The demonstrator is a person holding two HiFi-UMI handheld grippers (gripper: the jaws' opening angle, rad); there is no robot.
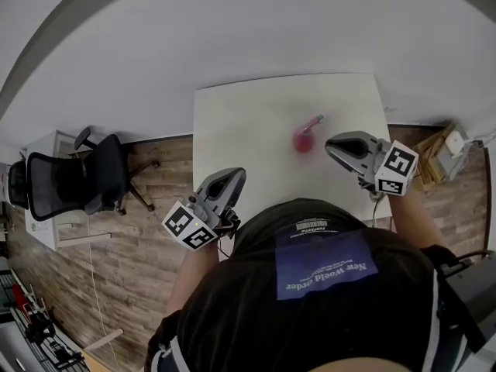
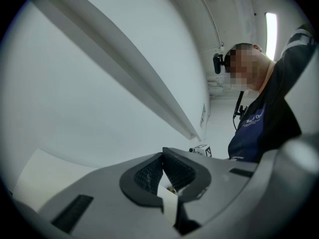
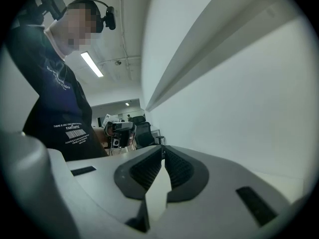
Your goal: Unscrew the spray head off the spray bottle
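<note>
A small red spray bottle (image 1: 302,142) with a pink spray head (image 1: 313,122) sits on the white table (image 1: 248,122), right of its middle; it is small and blurred. My right gripper (image 1: 330,144) hovers just to the bottle's right, its jaws shut and empty, apart from the bottle. My left gripper (image 1: 239,174) is over the table's near left edge, well clear of the bottle, also shut on nothing. In the left gripper view the pads (image 2: 155,172) meet with nothing between them. The right gripper view shows the same, pads (image 3: 149,169) together. Neither gripper view shows the bottle.
A plain white wall (image 1: 232,29) runs behind the table. A black office chair (image 1: 81,180) and a white cabinet (image 1: 46,208) stand on the wooden floor at the left. Cardboard boxes (image 1: 435,160) lie at the right. The person's dark torso (image 1: 325,285) is against the table's near edge.
</note>
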